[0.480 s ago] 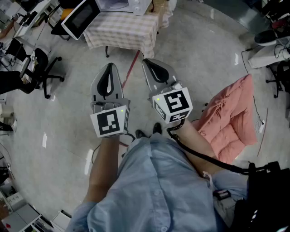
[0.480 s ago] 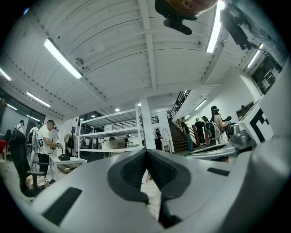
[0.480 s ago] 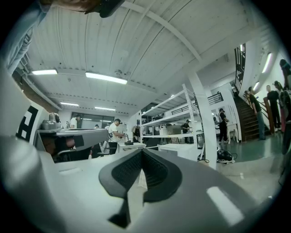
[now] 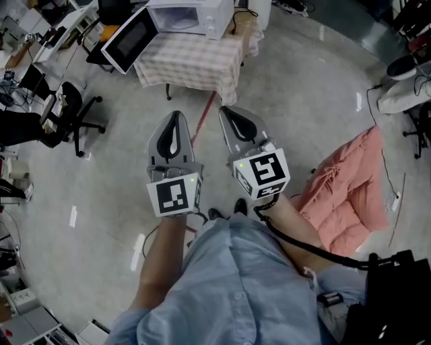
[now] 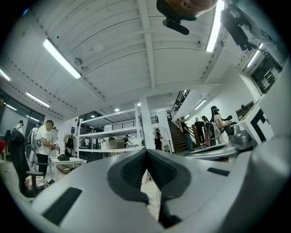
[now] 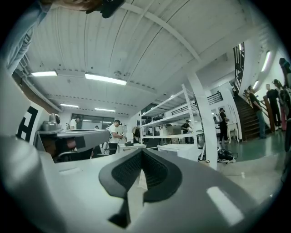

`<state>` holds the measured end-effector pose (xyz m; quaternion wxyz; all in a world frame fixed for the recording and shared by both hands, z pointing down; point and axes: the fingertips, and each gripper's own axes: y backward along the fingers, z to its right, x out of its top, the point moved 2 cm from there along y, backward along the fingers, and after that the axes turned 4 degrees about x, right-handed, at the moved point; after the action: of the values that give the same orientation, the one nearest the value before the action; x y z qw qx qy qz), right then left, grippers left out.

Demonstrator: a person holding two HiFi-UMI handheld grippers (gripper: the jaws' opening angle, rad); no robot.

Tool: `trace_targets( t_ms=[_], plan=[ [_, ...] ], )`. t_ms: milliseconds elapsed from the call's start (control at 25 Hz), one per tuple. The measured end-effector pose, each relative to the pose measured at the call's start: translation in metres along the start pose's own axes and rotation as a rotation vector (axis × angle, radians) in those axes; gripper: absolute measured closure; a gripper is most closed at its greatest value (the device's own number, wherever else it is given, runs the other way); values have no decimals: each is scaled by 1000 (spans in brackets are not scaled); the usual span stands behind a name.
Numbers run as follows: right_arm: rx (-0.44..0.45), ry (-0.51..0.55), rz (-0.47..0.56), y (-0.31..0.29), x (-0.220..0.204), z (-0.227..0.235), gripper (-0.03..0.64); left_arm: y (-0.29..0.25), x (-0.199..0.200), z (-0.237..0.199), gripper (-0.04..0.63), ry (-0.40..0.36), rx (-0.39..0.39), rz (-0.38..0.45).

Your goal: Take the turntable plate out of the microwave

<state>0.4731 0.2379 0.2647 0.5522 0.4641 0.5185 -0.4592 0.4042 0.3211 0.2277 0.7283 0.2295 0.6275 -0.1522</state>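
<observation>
In the head view a white microwave (image 4: 192, 15) stands on a table with a checked cloth (image 4: 192, 64) at the top, and its dark-windowed door (image 4: 126, 39) hangs open to the left. I cannot make out the turntable plate inside. My left gripper (image 4: 174, 116) and right gripper (image 4: 227, 112) are held side by side above the floor, well short of the table, both pointing toward it. In the left gripper view the left gripper (image 5: 146, 153) has its pads together with nothing between them. The right gripper (image 6: 142, 153) in the right gripper view looks the same.
A black office chair (image 4: 73, 111) stands on the floor at the left, near desks with equipment. A pink padded seat (image 4: 347, 182) sits at my right. A red line (image 4: 205, 111) runs across the floor from under the table. People stand by shelves in the background.
The table and microwave show more fully and lie lower in the head view. Both grippers sit a little lower and to the right, still shut and side by side.
</observation>
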Motion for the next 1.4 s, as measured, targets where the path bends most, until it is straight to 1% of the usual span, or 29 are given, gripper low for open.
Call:
trace_targets(
  t_ms=[120,360,520,680,840,960,1120,1280,1400],
  plan=[
    [7,-9,-3,-1,-3,3,617,-2,-2,2,588,-3,6,-5],
    [48,-69,21,-7,-3,8,615,-8,-4,0,588,1,30,-19],
    [68,-71,10,-12,-8,5,615,-7,-10,-6,588,5,52,-38],
    [50,-73,-20,-24,-20,6,615,-13,-26,-14,588,12,33,-69],
    [24,-53,-48,-47,-35,8,615,-33,-42,-38,588,55,34,-65],
    [-12,-59,-62,-69,-41,11,615,-52,-49,-59,588,72,13,-65],
    [-53,-50,-76,-105,-40,14,615,-80,-57,-86,588,90,-20,-61],
    [-69,-38,-74,-140,-35,15,615,-107,-60,-108,588,104,-39,-49],
    [-78,-33,-84,-163,-36,14,615,-120,-62,-123,588,101,-55,-46]
  ],
)
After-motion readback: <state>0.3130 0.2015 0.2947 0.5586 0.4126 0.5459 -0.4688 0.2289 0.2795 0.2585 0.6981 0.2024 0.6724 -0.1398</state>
